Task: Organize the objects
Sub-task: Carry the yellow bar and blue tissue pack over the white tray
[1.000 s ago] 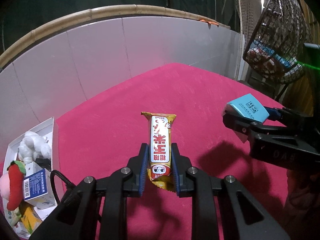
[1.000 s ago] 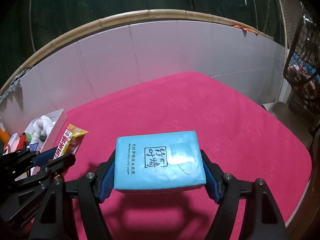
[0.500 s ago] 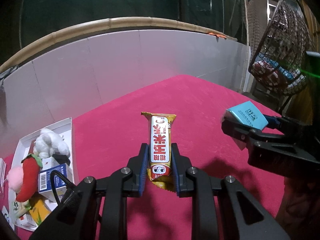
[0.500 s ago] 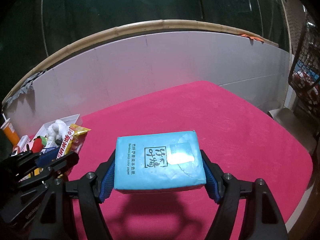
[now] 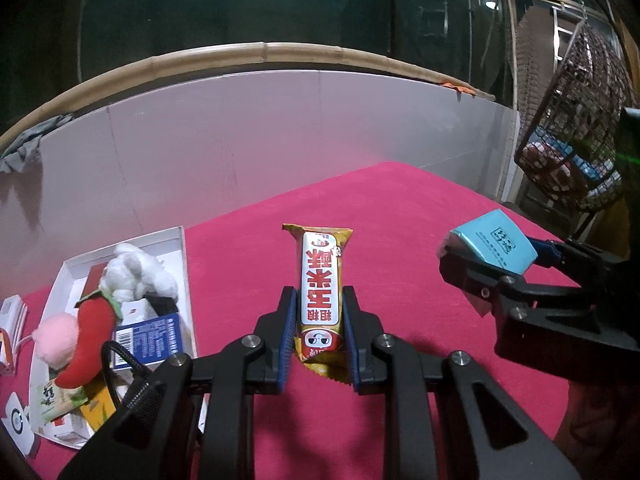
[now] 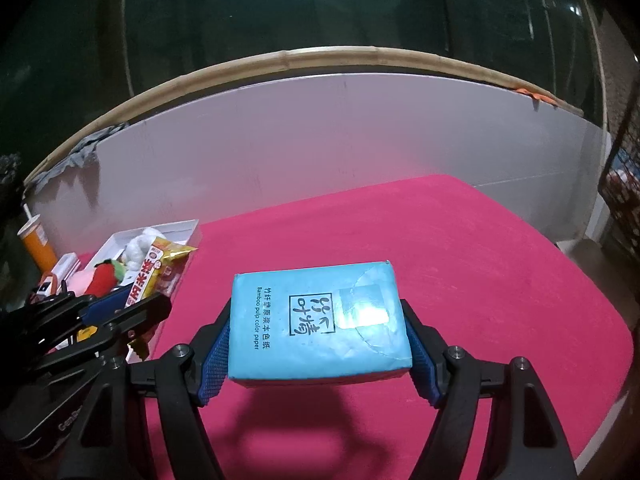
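Note:
My left gripper is shut on a yellow and red snack bar, held upright above the pink tabletop. My right gripper is shut on a blue tissue pack, its blue pads pressing both short sides. In the left wrist view the right gripper with the tissue pack is at the right. The right wrist view has the left gripper with the snack bar at the left. A white tray full of items lies to the left.
The tray holds a white plush, a red chili plush, a blue box and several packets. A grey wall panel stands behind the table. A wire basket hangs at the right. An orange cup stands far left.
Both grippers have moved left and slightly up with their loads. The tray has come further into both views. Neither grip has changed.

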